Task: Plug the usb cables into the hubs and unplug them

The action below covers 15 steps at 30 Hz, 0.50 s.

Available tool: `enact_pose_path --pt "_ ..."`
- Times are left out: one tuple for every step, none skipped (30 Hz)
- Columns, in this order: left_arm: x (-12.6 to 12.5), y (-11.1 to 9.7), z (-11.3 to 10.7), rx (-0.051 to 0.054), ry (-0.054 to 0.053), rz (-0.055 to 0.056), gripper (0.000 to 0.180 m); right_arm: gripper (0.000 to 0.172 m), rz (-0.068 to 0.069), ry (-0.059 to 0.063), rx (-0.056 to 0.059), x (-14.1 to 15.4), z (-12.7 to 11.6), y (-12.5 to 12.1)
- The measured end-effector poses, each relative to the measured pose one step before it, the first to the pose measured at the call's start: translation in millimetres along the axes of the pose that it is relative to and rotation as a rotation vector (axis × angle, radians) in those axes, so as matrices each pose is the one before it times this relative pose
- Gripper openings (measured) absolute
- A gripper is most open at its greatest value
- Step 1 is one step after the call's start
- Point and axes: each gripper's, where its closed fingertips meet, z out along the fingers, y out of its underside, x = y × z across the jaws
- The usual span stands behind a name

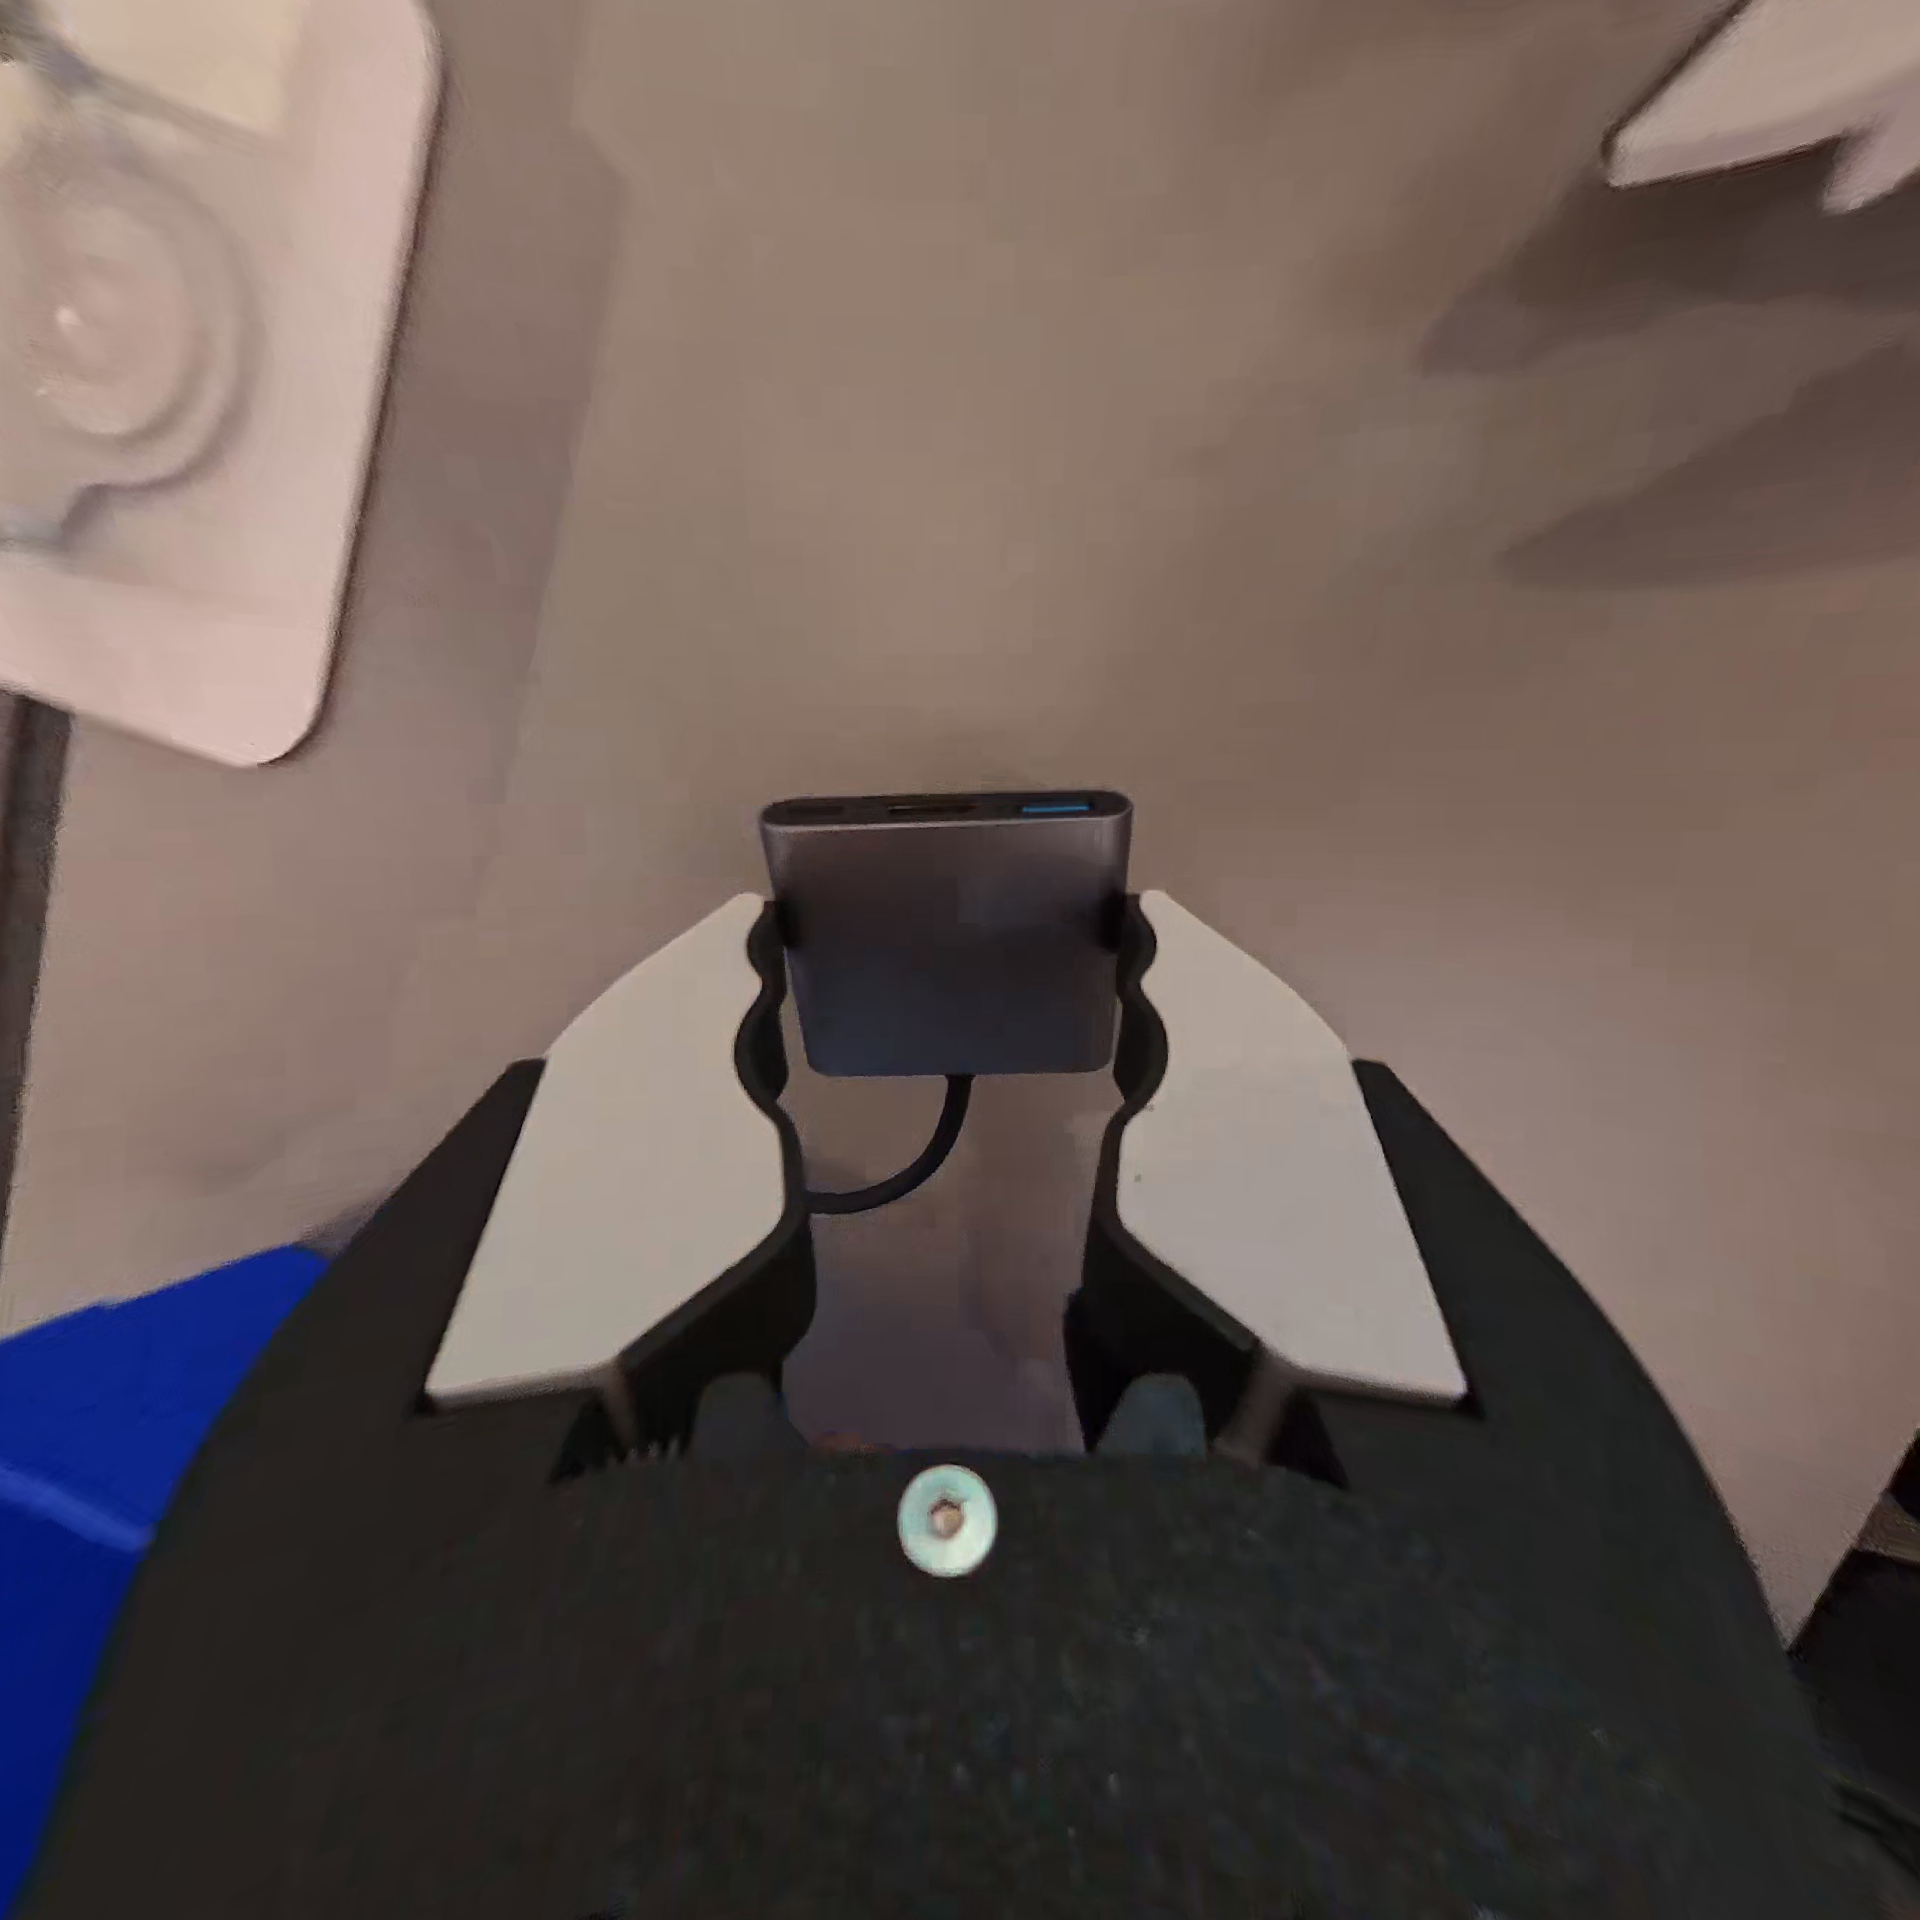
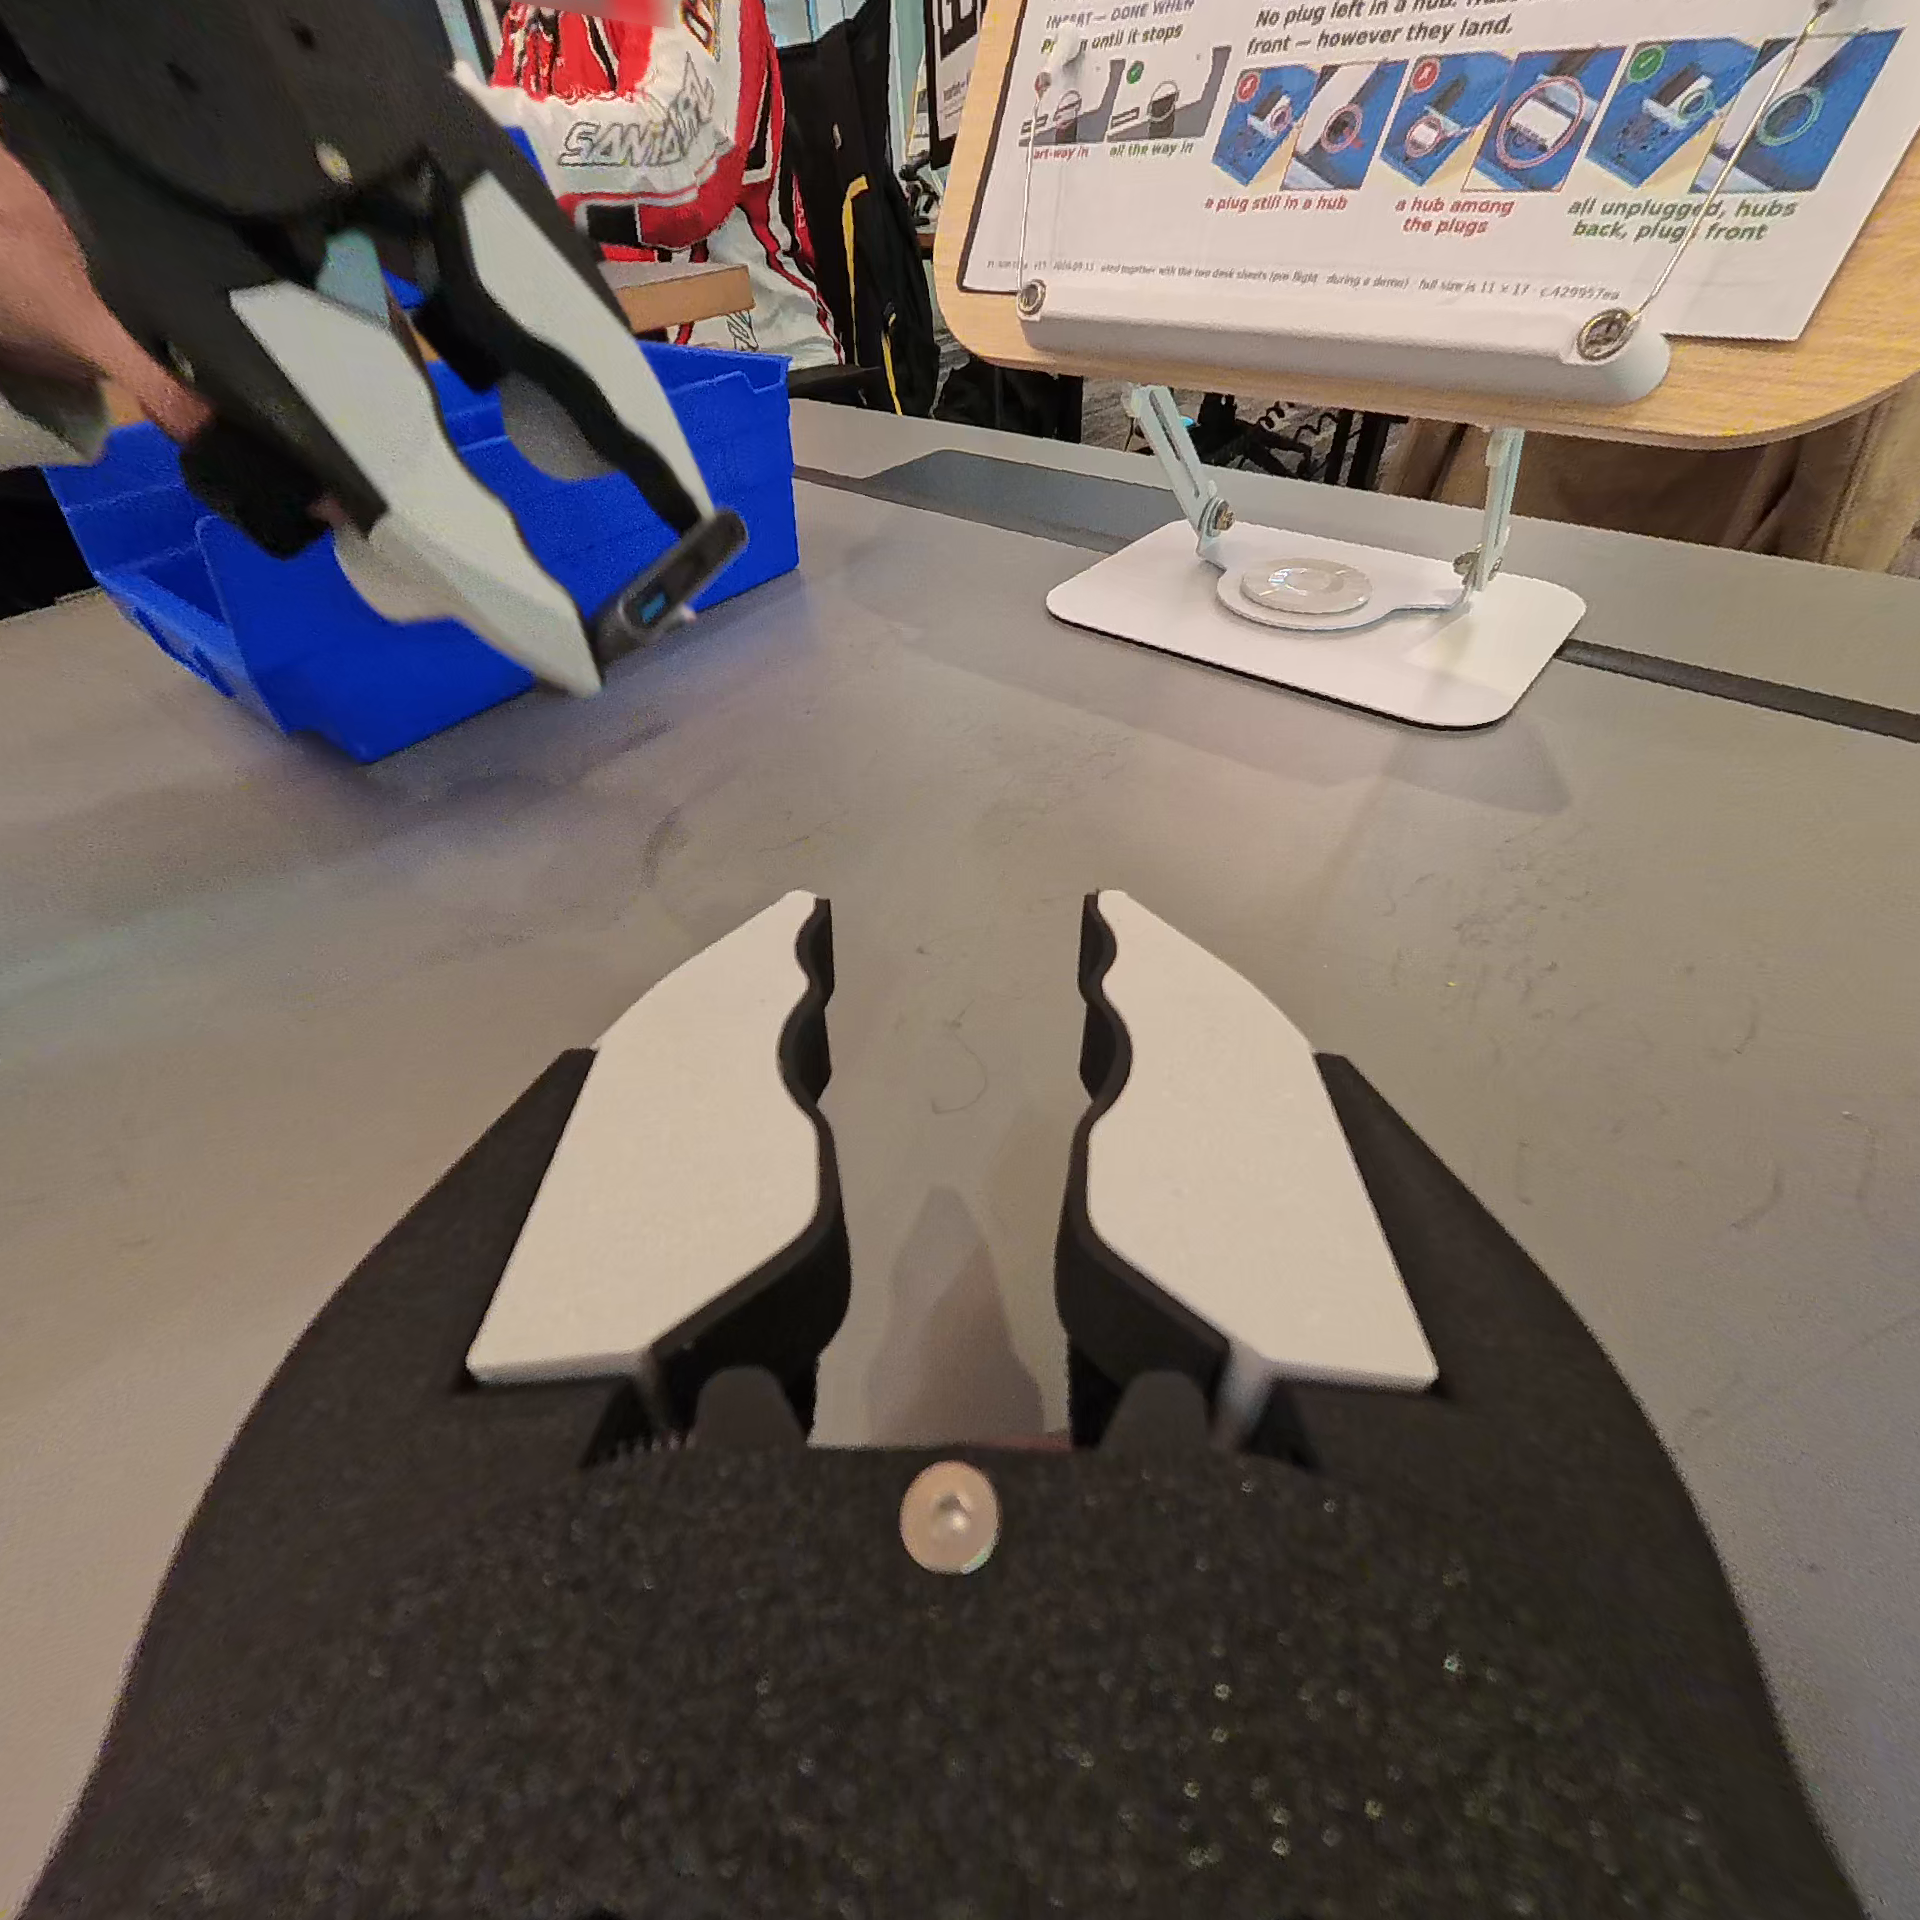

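Right now my left gripper (image 1: 948,914) is clamped on a dark grey hub (image 1: 940,935), both black pads pressing its two narrow sides, with the port end sticking out past the fingertips. I can see a blue port at the right of that end face, and a short black cable (image 1: 914,1164) curls out of the near end, back between the fingers. My right gripper (image 2: 956,914) sits partly open over the bare grey table (image 2: 1039,810), nothing between its pads.

Farther out in the right wrist view, I see the left gripper (image 2: 665,582) up and to the left, held by a hand (image 2: 62,312), carrying the hub (image 2: 670,577) above the table, just in front of a blue bin (image 2: 436,675). I cannot make out what lies in the bin. Beyond and to the right stands a white stand (image 2: 1320,623) holding a wooden board with a printed instruction sheet (image 2: 1455,156). Behind the table edge hang some red and white garments (image 2: 665,135).
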Motion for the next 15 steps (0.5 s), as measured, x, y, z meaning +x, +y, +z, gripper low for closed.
enact_pose_path --pt "9.56 -2.0 6.88 -0.01 0.0235 0.025 0.061 0.045 0.0012 0.0 0.0 0.19 -0.11 0.01" --pt "10.91 -1.02 6.53 -0.0187 0.0396 0.0217 0.061 0.045 0.0009 0.0001 0.0006 0.19 -0.16 -0.05" --pt "7.64 -0.67 6.37 -0.0219 0.0216 0.0252 0.061 0.045 0.0015 -0.0009 0.0009 0.02 -0.14 -0.09" --pt "5.75 0.38 6.61 -0.03 0.0133 0.0285 0.061 0.045 0.0014 0.0002 0.0 0.24 -0.03 -0.01" --pt "4.16 1.56 7.19 -0.0392 0.0126 0.0258 0.061 0.045 0.0009 0.0001 -0.0004 0.22 -0.14 0.06" --pt "2.67 1.18 7.69 -0.0344 0.0093 0.0214 0.061 0.045 0.0011 -0.0008 0.0001 0.04 0.02 -0.03" --pt "3.19 1.2 7.72 -0.0321 0.0211 0.014 0.061 0.045 0.0012 -0.0003 -0.0007 0.0 0.0 0.08" --pt "1.6 1.09 7.19 -0.029 0.0147 0.0102 0.061 0.045 0.001 0.0002 0.0001 0.17 0.02 -0.03" --pt "0.86 0.3 6.13 -0.0216 0.0093 0.0109 0.061 0.045 0.0003 0.0002 0.0002 0.15 -0.15 0.0" --pt "2.01 -0.11 4.9 -0.0165 0.0157 0.0102 0.061 0.045 0.0 -0.0003 -0.0002 0.11 -0.18 0.05" --pt "2.41 -1.69 3.46 -0.0027 0.0163 0.0078 0.061 0.045 -0.0002 0.0014 -0.0002 0.44 -0.22 0.06" --pt "2.16 -1.7 2.38 -0.0001 0.0146 0.0041 0.061 0.045 -0.0005 0.0011 0.0002 0.38 -0.28 0.02" --pt "0.39 -0.54 1.83 -0.0053 0.0006 0.0079 0.061 0.045 0.0005 -0.0004 0.0001 0.11 -0.29 0.04" --pt "0.45 0.9 1.43 -0.0116 -0.0024 0.0112 0.061 0.045 0.0006 0.0004 0.0005 0.21 -0.26 -0.01" --pt "2.1 1.85 1.55 -0.0137 0.0074 0.0092 0.061 0.045 0.0006 -0.0003 0.0005 0.12 -0.26 -0.02"
